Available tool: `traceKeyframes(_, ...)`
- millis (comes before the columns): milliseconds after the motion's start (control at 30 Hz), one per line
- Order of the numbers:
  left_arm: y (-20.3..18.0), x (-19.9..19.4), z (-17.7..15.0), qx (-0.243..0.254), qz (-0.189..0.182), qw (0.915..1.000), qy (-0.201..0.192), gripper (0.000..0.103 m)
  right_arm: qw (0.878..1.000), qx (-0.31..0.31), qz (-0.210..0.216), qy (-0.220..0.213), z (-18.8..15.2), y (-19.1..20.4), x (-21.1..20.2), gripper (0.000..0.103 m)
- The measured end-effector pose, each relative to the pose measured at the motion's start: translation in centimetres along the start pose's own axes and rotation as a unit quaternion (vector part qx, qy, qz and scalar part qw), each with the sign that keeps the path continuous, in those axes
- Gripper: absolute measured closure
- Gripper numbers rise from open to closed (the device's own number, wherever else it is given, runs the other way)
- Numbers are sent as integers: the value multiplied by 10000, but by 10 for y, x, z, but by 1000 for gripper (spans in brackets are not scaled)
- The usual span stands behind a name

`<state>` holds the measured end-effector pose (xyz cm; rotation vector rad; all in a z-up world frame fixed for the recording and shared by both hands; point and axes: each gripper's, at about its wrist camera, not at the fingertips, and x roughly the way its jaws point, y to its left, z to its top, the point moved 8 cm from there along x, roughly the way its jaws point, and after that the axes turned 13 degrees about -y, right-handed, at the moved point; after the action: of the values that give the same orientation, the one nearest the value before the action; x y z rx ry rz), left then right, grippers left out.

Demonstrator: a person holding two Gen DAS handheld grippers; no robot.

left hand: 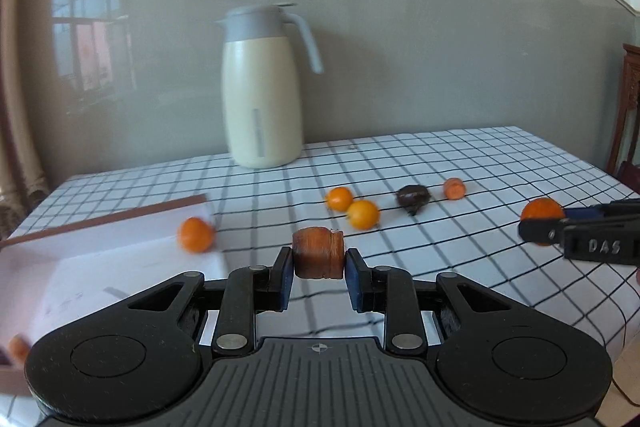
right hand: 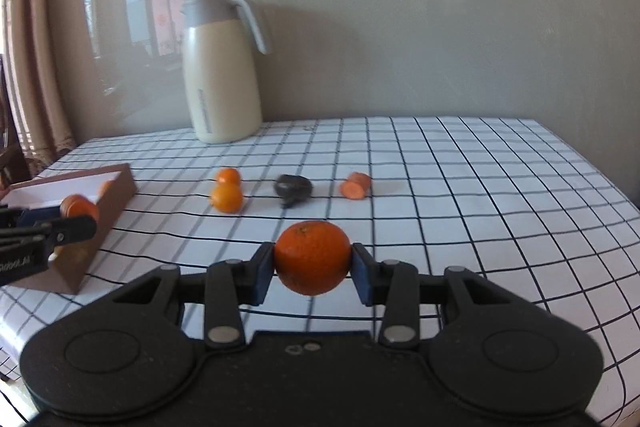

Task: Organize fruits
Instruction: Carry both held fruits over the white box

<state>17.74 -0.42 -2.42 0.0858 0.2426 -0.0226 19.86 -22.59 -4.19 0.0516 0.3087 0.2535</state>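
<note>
Nearest in the left wrist view, a brown-orange carrot chunk (left hand: 318, 253) is clamped between the blue pads of the left gripper (left hand: 319, 267), lifted clear of the checked tablecloth (left hand: 460, 167). In the right wrist view, a mandarin (right hand: 312, 257) is pinched the same way by the right gripper (right hand: 313, 267), also above the cloth.

Just beyond the left gripper, by the table's left edge, an open brown box (right hand: 120, 193) with a white inside is seen. One small orange fruit (left hand: 195, 235) lies inside it by its far right corner, and another orange piece (left hand: 18, 348) shows at its near end, blurred.

Further in, near the middle of the table, two small oranges (left hand: 352, 207) are found touching each other. To their right a dark, shrivelled fruit (left hand: 413, 197) rests apart from them, and past it a short carrot piece (left hand: 455, 188) lies with its cut face turned forward.

At the table's far edge, against the grey wall, a cream thermos jug (left hand: 262, 91) with a grey lid and handle stands upright.
</note>
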Motion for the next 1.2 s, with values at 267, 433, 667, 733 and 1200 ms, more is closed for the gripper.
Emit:
traceKeyframes(267,52,-38,1,-177,465,9985,-210,75,9989,-269,374,-4,3,41,-14,71)
traceKeyframes(433,79,-52,-1,-180,705,9969,-283,75,9963,-537,653,-137,8,73,-19,71)
traceKeyframes(667,114,-66,-6,-262,1040,9937,-325,75,9916,-666,1090,-220,14,113,-19,71)
traceKeyframes(733,122,-70,-7,-283,1116,9928,-330,75,9899,-695,1211,-256,16,125,-18,71)
traceKeyframes(1200,181,-97,-22,-448,1668,9846,-285,75,9801,-783,1787,-367,19,187,-14,71)
